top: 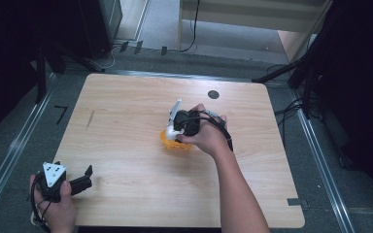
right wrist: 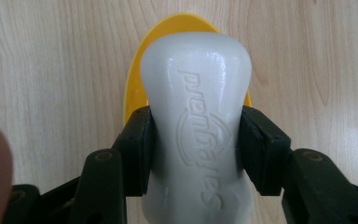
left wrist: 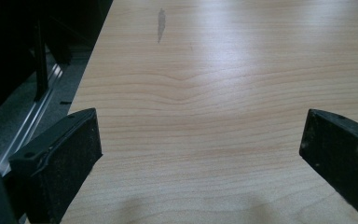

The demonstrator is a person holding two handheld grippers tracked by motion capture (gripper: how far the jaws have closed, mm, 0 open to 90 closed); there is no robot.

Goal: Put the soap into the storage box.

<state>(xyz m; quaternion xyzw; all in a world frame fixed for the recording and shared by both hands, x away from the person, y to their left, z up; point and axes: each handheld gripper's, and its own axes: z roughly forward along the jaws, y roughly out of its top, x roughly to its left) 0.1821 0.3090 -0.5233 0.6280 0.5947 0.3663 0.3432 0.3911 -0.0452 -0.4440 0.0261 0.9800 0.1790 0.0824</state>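
Observation:
A white bar of soap (right wrist: 196, 126) with raised lettering sits between the two black pads of my right gripper (right wrist: 196, 149), which is shut on its narrow waist. Directly under the soap lies a yellow dish (right wrist: 137, 70), its rim showing past the bar's far end. From above, the right gripper (top: 175, 131) points down over the yellow dish (top: 167, 141) near the middle of the wooden table (top: 126, 111). My left gripper (top: 88, 175) rests at the table's front left corner, open, with nothing between its fingers (left wrist: 63, 158) but bare wood.
A small black round mark (top: 213, 94) lies near the table's far edge, and a dark smudge (top: 90, 119) marks the wood at the left. Metal rails and cables run along the floor on both sides. Dark stands flank the table.

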